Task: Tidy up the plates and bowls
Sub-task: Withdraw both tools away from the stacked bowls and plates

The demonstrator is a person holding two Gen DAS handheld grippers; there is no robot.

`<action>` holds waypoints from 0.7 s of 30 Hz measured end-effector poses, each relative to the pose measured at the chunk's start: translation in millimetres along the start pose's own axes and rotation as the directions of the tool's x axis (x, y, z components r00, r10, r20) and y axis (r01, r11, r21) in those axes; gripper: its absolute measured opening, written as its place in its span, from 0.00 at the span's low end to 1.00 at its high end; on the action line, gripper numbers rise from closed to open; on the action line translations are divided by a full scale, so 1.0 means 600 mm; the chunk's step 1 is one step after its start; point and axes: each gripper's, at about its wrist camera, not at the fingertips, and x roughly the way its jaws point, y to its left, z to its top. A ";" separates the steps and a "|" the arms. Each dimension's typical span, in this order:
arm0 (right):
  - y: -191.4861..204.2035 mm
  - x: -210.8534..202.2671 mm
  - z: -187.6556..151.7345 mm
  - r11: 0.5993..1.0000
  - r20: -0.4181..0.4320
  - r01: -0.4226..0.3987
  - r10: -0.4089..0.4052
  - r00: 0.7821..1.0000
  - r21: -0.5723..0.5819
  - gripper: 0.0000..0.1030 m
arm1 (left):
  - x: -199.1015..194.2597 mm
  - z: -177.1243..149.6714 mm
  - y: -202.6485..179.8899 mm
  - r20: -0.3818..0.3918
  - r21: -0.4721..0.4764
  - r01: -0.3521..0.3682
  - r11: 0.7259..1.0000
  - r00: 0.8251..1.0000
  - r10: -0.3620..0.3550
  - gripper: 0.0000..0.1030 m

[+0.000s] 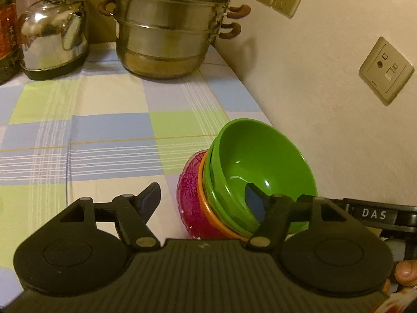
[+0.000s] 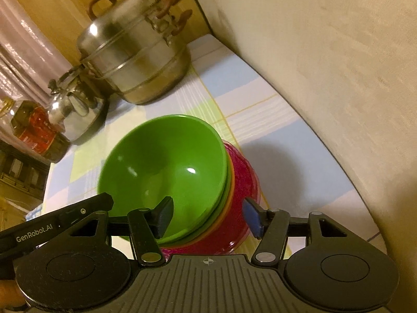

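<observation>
Four nested bowls make up the stack that matters: a green bowl [image 2: 166, 161] on top, a second green one just under it, an orange bowl [image 1: 208, 208] showing only as a thin rim, and a pink translucent bowl [image 2: 245, 190] with a textured wall at the bottom. The stack sits on the checked cloth of the surface [image 1: 104, 130], near the wall and well apart from the steel steamer pot [image 1: 166, 34] and the kettle [image 1: 52, 36] at the far end. In the left wrist view it looks tilted, though the fisheye may overstate that. Both pairs of tongs stand apart and clamp nothing: the left tongs [image 1: 203, 200] have one pad over the cloth and the other in front of the green bowl's inside, while the right tongs [image 2: 208, 214] straddle the near rims of the stack with no pad pressing on them. These bowls look like thin plastic, so I judge them light, fairly stiff at the rim, smooth and glossy, and apt to slip from a pinch or slide on one another. They seem unlikely to break if dropped. A sound hold would pinch one rim, a pad inside and a pad outside; to move the whole stack, the pink bowl's rim or wall is the better place, its texture offering more bite
</observation>
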 end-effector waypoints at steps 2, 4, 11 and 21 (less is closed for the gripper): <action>0.003 -0.012 -0.005 1.000 0.016 0.006 -0.006 1.000 -0.015 0.58 | -0.011 -0.005 0.001 0.013 -0.001 -0.008 1.000 1.000 0.008 0.71; 0.008 -0.023 -0.010 1.000 0.025 0.011 -0.010 1.000 -0.025 0.58 | -0.023 -0.011 0.002 0.026 0.000 -0.020 1.000 0.999 0.020 0.72; 0.028 -0.068 -0.039 0.996 0.102 0.005 0.004 0.995 -0.085 0.61 | -0.065 -0.033 0.004 0.061 -0.004 -0.029 1.000 0.998 0.029 0.72; 0.038 -0.112 -0.093 0.994 0.126 0.024 -0.010 0.992 -0.109 0.64 | -0.118 -0.074 0.002 0.094 0.000 -0.075 0.997 0.993 0.074 0.72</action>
